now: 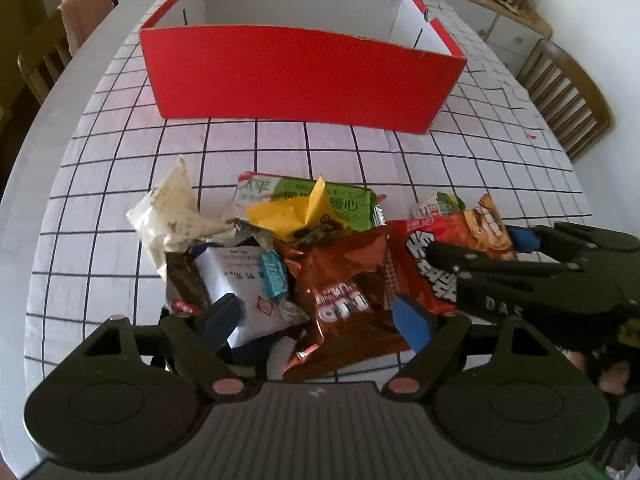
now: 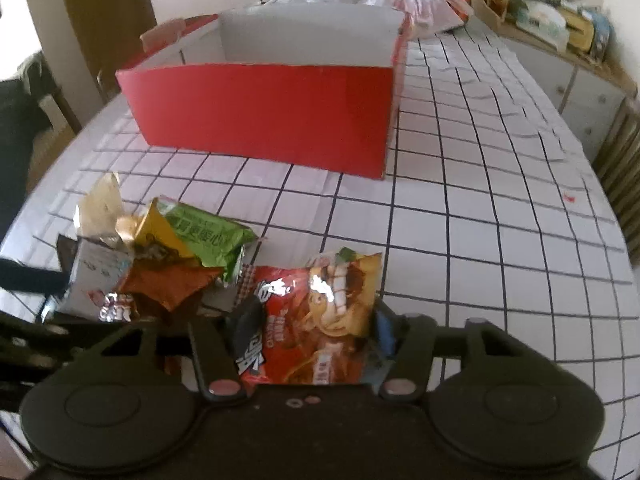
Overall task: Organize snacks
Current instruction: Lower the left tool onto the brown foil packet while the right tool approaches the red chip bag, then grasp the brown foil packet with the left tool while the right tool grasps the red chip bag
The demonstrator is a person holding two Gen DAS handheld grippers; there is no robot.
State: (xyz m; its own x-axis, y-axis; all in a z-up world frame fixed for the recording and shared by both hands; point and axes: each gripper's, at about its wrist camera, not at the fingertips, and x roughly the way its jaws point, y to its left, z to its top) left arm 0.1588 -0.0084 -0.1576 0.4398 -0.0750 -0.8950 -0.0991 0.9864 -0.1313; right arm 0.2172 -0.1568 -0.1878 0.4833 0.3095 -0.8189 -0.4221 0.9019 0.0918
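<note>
My right gripper is closed around the glossy red noodle packet with white lettering, its two black fingers pressing the packet's sides so the wrapper bulges up between them; in the left wrist view the same packet lies at the right end of the snack pile with my right gripper reaching across it. My left gripper is spread wide and holds nothing, its blue-padded fingers straddling a crinkled copper-brown foil bag and a white paper-wrapped packet that carries a small teal wrapped candy. Behind those lie a green flat pouch with a yellow folded wrapper on top, and a crumpled cream packet at the left. Everything rests on the white tablecloth with a black grid. Beyond the pile, well apart from it, stands the open red cardboard box with a white inside.
</note>
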